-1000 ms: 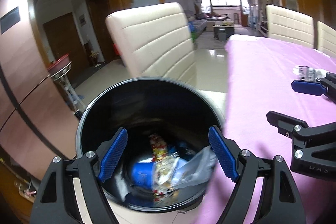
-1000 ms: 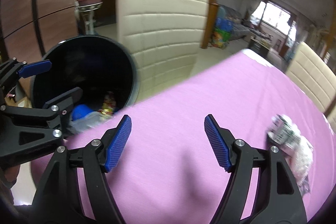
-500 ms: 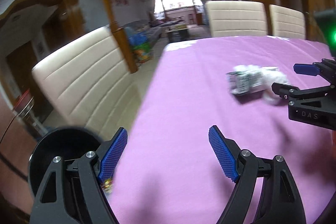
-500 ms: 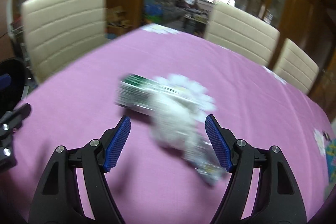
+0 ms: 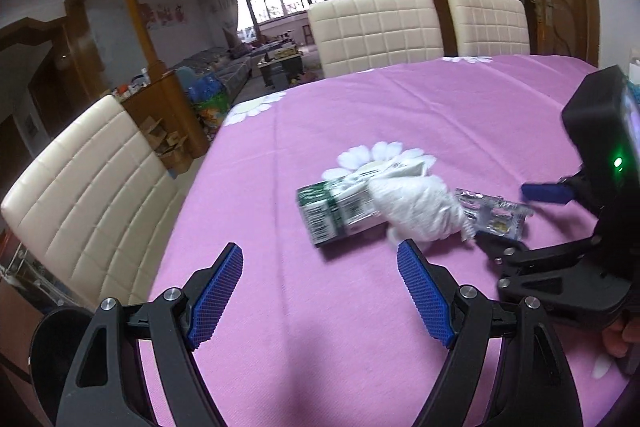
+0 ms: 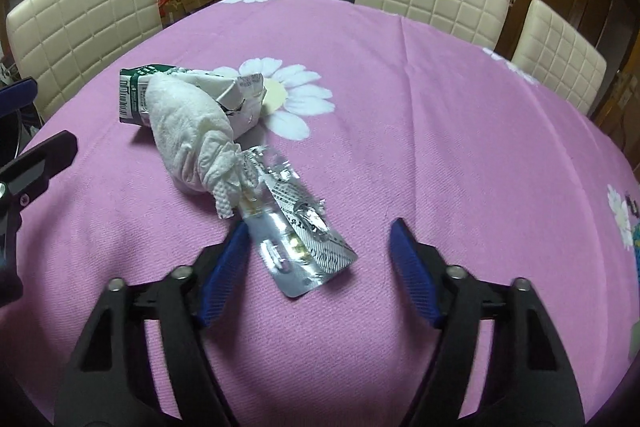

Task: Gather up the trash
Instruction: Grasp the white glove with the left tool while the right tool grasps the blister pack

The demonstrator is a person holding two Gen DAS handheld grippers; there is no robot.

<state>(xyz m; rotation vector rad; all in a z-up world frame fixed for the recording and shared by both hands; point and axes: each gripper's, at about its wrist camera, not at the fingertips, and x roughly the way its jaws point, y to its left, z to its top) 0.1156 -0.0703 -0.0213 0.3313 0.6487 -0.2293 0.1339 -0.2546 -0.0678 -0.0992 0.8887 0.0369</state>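
A green-and-white carton (image 5: 338, 213) (image 6: 138, 95) lies on the pink tablecloth (image 5: 440, 115) with a crumpled white tissue (image 5: 420, 213) (image 6: 188, 135) against it and a silver blister pack (image 5: 492, 217) (image 6: 296, 227) beside that. My left gripper (image 5: 320, 291) is open and empty, short of the carton. My right gripper (image 6: 320, 263) is open, its jaws on either side of the blister pack's near end, apart from it. It also shows at the right of the left wrist view (image 5: 516, 219). The black bin's rim (image 5: 52, 351) shows at the lower left.
Cream chairs stand around the table: one on the left (image 5: 88, 187) (image 6: 80, 23) and two at the far side (image 5: 376, 31) (image 5: 488, 25). The tablecloth has daisy prints (image 6: 280, 95). A living room lies beyond.
Both grippers have swung from the bin to the table and closed in on the trash. The right gripper now straddles the blister pack. Both stay open.
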